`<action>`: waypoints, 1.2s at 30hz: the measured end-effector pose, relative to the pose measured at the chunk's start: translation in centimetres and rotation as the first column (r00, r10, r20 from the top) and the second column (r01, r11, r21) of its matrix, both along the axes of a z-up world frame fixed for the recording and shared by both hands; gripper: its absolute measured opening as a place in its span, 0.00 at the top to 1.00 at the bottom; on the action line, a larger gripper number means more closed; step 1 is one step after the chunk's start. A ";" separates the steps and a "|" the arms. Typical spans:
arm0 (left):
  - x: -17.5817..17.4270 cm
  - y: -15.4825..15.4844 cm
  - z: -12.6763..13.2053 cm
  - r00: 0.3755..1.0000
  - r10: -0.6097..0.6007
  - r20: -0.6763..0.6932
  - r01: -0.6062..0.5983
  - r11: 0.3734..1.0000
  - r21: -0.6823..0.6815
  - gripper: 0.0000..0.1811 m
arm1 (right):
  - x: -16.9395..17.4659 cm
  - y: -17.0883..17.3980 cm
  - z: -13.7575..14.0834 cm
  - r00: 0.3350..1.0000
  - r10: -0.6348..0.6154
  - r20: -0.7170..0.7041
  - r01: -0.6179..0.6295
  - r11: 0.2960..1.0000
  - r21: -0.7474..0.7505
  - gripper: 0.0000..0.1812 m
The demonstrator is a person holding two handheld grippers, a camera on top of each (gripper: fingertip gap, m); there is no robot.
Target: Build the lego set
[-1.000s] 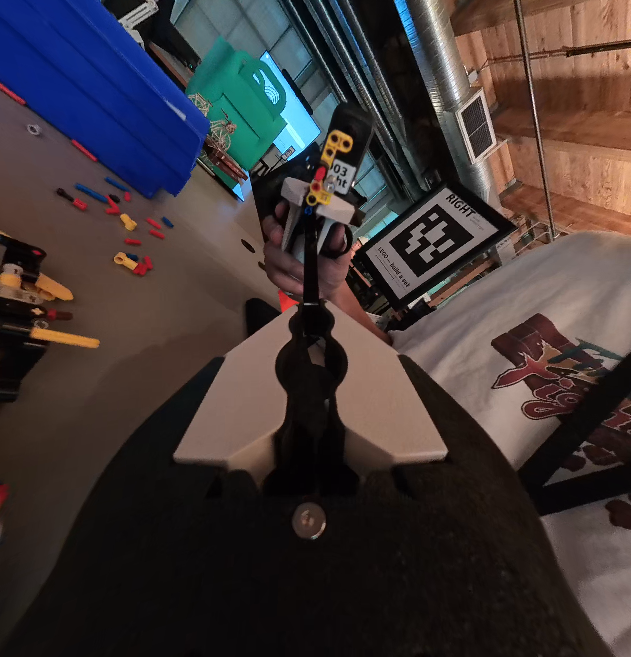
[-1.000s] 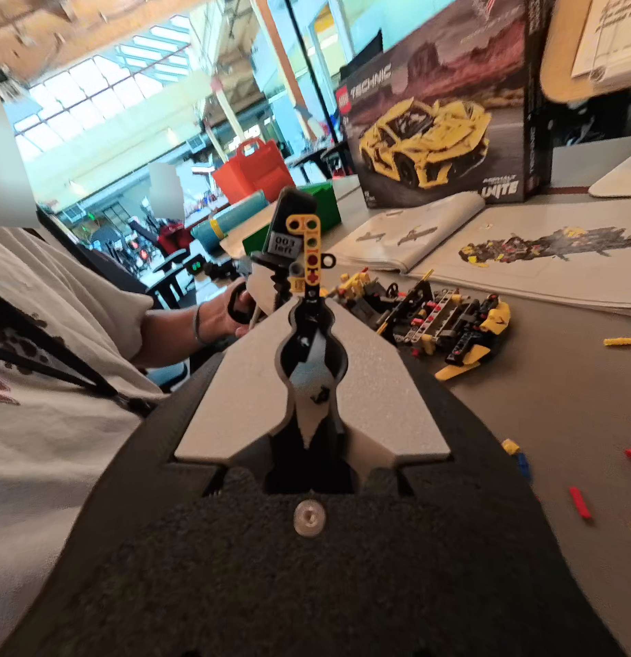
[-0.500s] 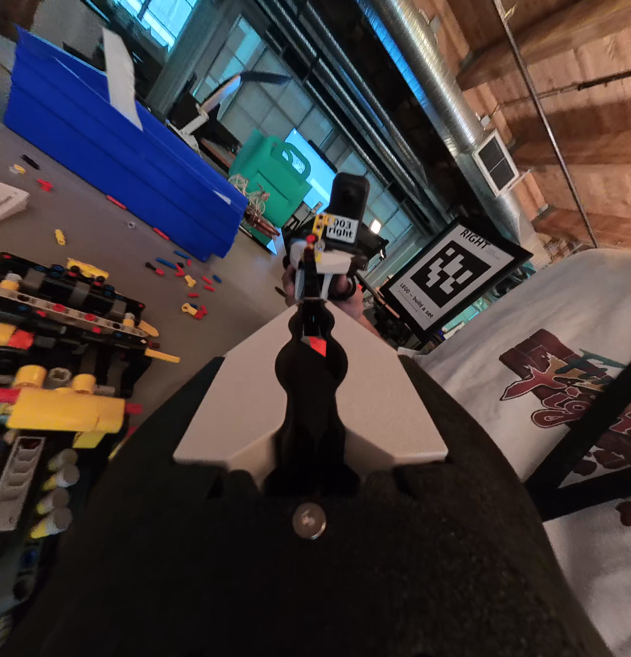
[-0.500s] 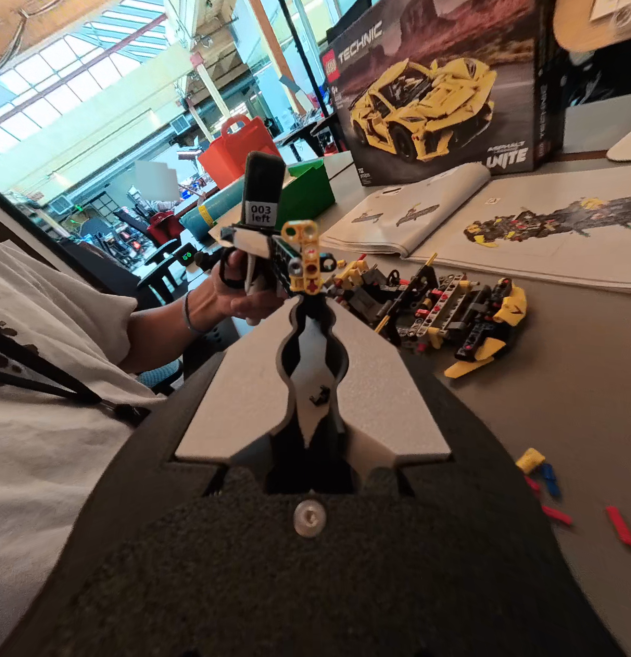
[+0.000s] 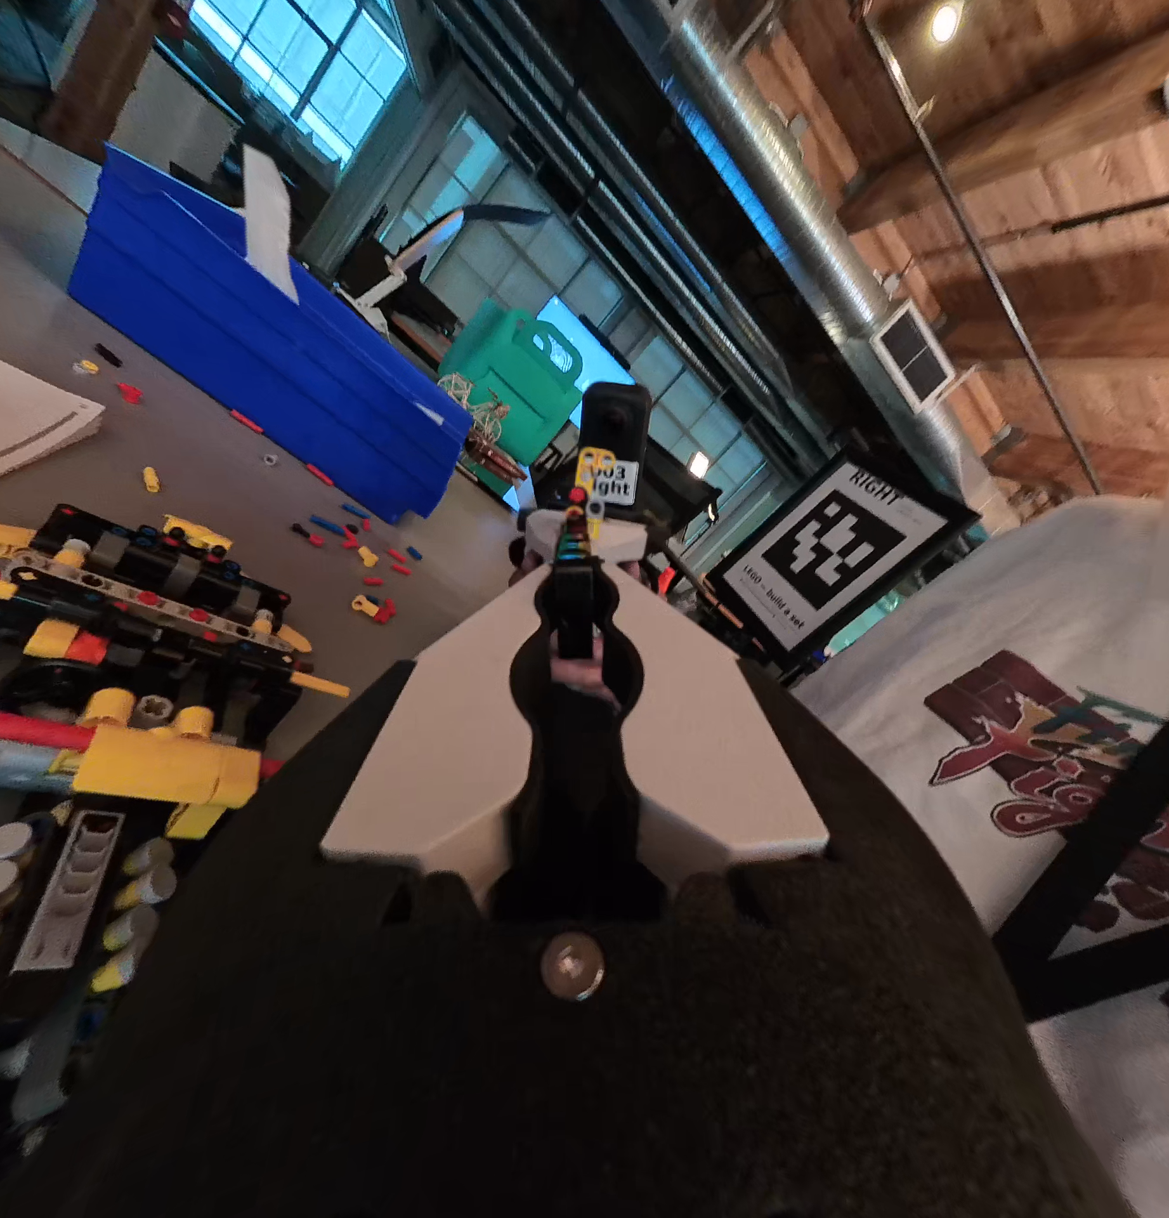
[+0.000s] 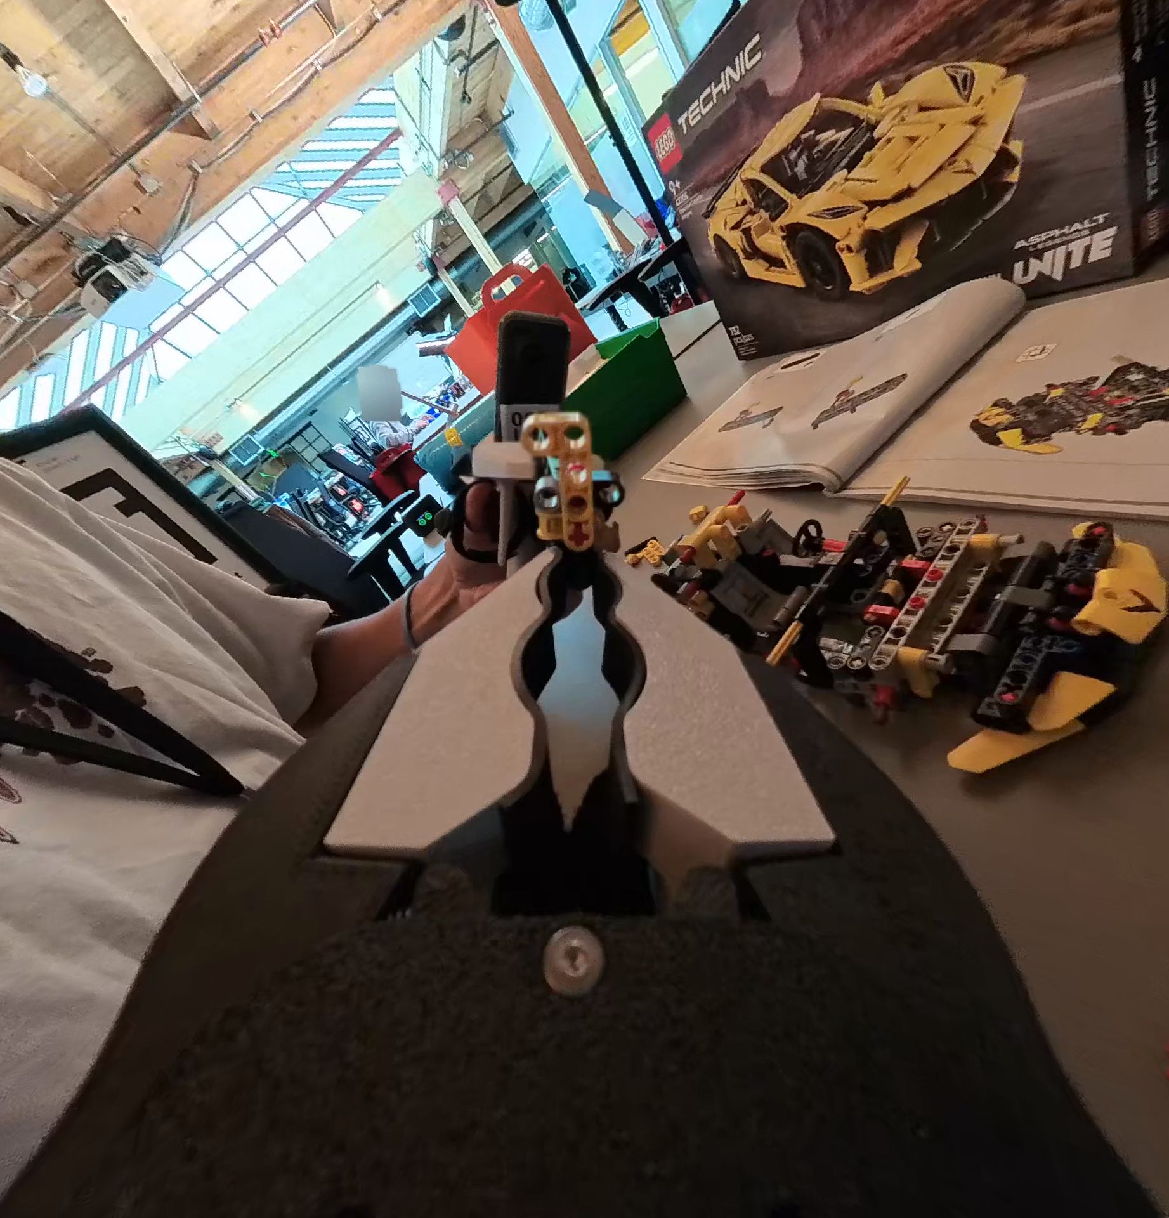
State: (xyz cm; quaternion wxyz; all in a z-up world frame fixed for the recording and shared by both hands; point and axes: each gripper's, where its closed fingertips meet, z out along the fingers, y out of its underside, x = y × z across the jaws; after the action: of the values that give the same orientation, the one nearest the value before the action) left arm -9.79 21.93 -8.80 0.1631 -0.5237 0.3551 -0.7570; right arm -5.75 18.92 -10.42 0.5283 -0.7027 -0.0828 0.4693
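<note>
Yellow beam assembly (image 6: pixel 564 484) sits clamped at my right gripper (image 6: pixel 573 560) fingertips, while my left gripper (image 5: pixel 573 580), closed on its black end, faces it tip-to-tip above the table (image 6: pixel 1029 857).

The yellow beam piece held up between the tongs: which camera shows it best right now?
The right wrist view: the yellow beam piece faces the lens, its holes and red pins clear, above the right tongs. The left wrist view shows it edge-on and small, beyond the left tongs.
</note>
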 end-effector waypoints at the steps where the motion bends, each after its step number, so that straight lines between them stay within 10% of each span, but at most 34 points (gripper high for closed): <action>1: 0.0 0.2 0.2 1.000 0.012 0.015 -0.012 1.000 -0.014 0.96 | -0.3 0.0 0.0 1.000 0.003 -0.009 -0.003 1.000 0.000 0.97; 12: -0.8 1.3 2.2 0.986 0.103 0.133 -0.105 0.994 0.004 0.96 | -1.8 0.7 1.1 0.988 -0.011 -0.156 0.013 1.000 0.013 0.97; 19: -4.8 -0.7 4.2 0.948 -0.137 0.288 0.129 0.991 0.047 0.96 | -0.1 0.4 2.5 0.999 0.015 -0.035 -0.011 0.991 0.133 0.97; 26: -7.5 -3.7 6.4 0.801 -0.352 0.484 0.422 0.906 -0.039 0.96 | -6.3 2.4 6.6 0.951 0.309 0.010 -0.294 0.892 0.344 0.97; 36: -8.3 -1.9 6.9 0.774 -0.292 0.562 0.429 0.895 -0.126 0.96 | -11.7 5.1 7.6 0.778 0.602 -0.178 -0.537 0.785 0.307 0.96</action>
State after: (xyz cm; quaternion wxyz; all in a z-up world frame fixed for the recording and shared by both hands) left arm -18.13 20.03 -1.89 0.0388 -0.2323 0.2935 -0.9265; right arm -17.47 23.98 -2.84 0.4469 -0.5052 -0.2770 0.6843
